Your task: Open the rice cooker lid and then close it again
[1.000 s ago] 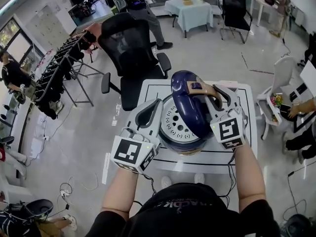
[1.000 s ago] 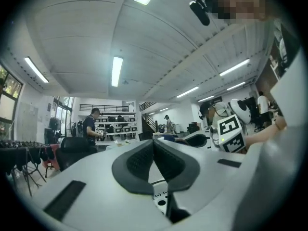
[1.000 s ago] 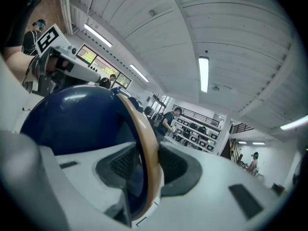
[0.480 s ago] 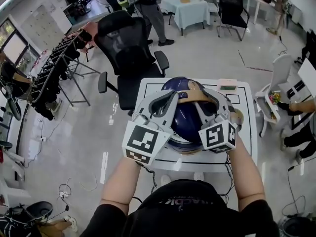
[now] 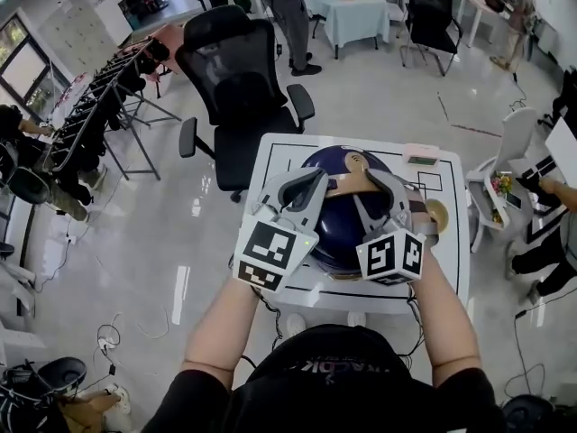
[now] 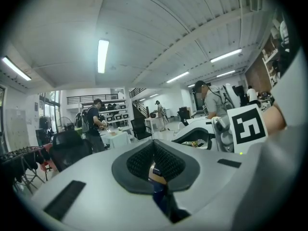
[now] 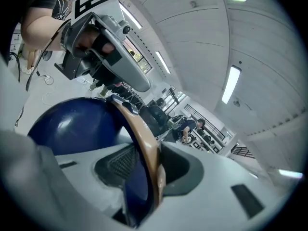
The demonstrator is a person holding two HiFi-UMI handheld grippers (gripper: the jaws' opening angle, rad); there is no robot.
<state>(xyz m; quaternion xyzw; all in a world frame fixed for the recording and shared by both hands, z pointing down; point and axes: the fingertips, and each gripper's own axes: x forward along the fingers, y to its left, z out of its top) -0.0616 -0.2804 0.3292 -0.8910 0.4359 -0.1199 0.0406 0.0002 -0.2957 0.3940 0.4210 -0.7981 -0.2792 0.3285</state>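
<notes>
Glossy navy rice cooker lid (image 5: 341,225), dome facing up above the tabletop (image 5: 270,156).
Tan handle (image 7: 140,131) arches sideways between the opening right tongs (image 7: 155,163); left tongs (image 6: 154,163) fully closed.

Dark blue rice cooker (image 5: 335,242) with its lid (image 5: 332,162) down, near the centre of the head view.
The cooker stands upright on the white table (image 5: 448,264), a little right of the frame's middle. The glossy round lid lies over the body and seems closed, but the seam is mostly covered, so I cannot tell if it is latched. A tan handle (image 5: 347,186) arches across the top of the lid.
</notes>
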